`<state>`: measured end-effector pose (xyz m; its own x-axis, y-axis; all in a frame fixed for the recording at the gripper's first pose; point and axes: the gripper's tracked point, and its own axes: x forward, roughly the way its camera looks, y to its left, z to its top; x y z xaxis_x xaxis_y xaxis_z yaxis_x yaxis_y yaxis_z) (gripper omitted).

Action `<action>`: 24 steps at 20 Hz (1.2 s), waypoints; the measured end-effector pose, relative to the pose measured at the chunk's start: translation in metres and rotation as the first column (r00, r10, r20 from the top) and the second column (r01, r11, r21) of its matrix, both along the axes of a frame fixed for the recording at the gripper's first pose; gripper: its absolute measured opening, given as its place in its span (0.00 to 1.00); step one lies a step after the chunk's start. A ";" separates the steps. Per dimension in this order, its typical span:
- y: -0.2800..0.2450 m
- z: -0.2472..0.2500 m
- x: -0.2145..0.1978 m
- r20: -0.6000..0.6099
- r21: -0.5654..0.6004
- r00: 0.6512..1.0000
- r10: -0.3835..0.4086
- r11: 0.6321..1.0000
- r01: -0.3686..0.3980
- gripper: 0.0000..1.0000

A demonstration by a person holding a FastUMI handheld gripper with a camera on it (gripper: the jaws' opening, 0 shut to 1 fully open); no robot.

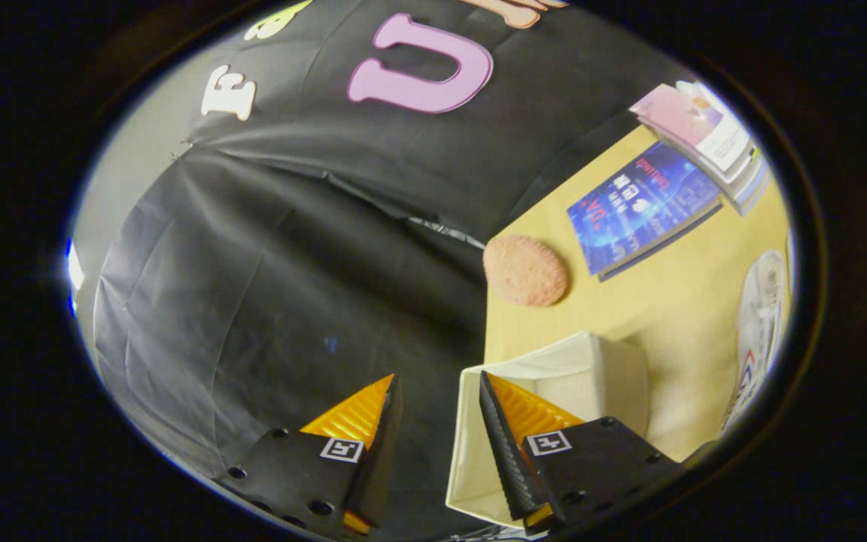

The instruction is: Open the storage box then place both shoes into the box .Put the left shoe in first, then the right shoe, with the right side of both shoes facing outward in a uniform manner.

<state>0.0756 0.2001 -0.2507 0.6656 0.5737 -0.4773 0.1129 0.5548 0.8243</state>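
The fingers (439, 410) stand apart, gripping nothing. One overlaps the open box (554, 376) at the worktop (674, 301) edge, just ahead. A shoe (761, 331) lies well off past the box, lengthwise along the worktop's side; a swing that way comes next, likely.

Dim, warm light, soft shadow beside the box (554, 391), heavy fisheye bending and blur toward edges.
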 end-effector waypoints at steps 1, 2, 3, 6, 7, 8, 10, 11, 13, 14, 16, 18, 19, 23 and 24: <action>-0.018 -0.004 0.003 -0.002 -0.018 1.000 -0.025 1.000 0.025 0.64; -0.036 -0.009 0.004 -0.005 -0.038 0.999 -0.050 0.998 0.050 0.64; -0.053 -0.015 0.004 -0.010 -0.060 0.997 -0.074 0.996 0.073 0.64; -0.101 -0.035 -0.005 -0.031 -0.133 0.992 -0.119 0.985 0.114 0.64; -0.116 -0.043 -0.010 -0.039 -0.161 0.991 -0.130 0.979 0.122 0.64; -0.129 -0.052 -0.015 -0.050 -0.190 0.988 -0.143 0.973 0.132 0.64; -0.154 -0.068 -0.029 -0.077 -0.238 0.983 -0.167 0.960 0.145 0.64; -0.165 -0.077 -0.036 -0.094 -0.257 0.979 -0.179 0.955 0.149 0.64; -0.185 -0.095 -0.053 -0.134 -0.292 0.971 -0.198 0.944 0.152 0.64; -0.196 -0.103 -0.062 -0.155 -0.309 0.966 -0.209 0.939 0.154 0.64; -0.215 -0.118 -0.082 -0.196 -0.350 0.951 -0.239 0.923 0.160 0.64; -0.233 -0.137 -0.097 -0.236 -0.402 0.935 -0.263 0.903 0.153 0.64; -0.239 -0.144 -0.104 -0.252 -0.422 0.930 -0.268 0.895 0.143 0.65; -0.249 -0.176 -0.125 -0.320 -0.484 0.913 -0.251 0.872 0.071 0.65; -0.250 -0.181 -0.128 -0.330 -0.491 0.911 -0.247 0.869 0.057 0.65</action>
<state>-0.0524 -0.0495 -0.4314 0.4445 0.1303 -0.8863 0.4713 0.8074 0.3550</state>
